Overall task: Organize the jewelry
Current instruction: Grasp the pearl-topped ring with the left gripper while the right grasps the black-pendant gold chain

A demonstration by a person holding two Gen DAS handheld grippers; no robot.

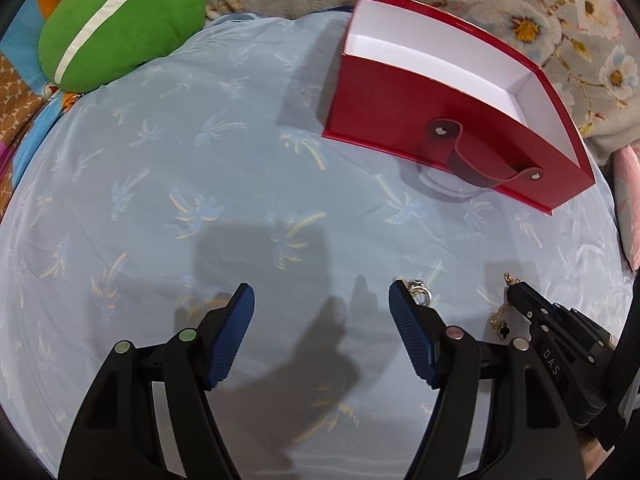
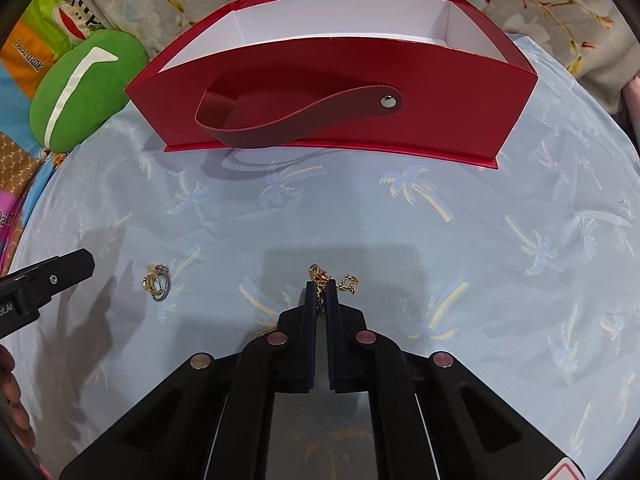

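**Right-wrist view: gold chain pinched as rings wait on palm-print cloth**

Right-wrist camera frames a pale blue cloth (image 2: 460,248) printed with palm trees, spread over a floral blanket (image 2: 152,4) that shows along the far edge. An open red box (image 2: 440,96) with a white interior stands at the back of the cloth, its dark red strap handle (image 2: 296,120) looping out from a metal snap on the front wall. A green cushion (image 2: 80,92) with a white stripe lies off the cloth's far left corner.

Nearer the lens, the right hand-held gripper (image 2: 320,286) has its blue-padded jaws drawn together on a gold chain (image 2: 345,282), whose clasp and a few links poke out past the fingertips and rest on the cloth. The left-wrist camera shows the same chain trailing down to a small black clover charm (image 1: 505,331) beside that gripper.

The left hand-held gripper (image 1: 322,294) hangs over the cloth with its jaws well apart and nothing between them. A small cluster of rings (image 2: 157,281), gold and silver, lies on the cloth just beside its right fingertip, well short of the box.
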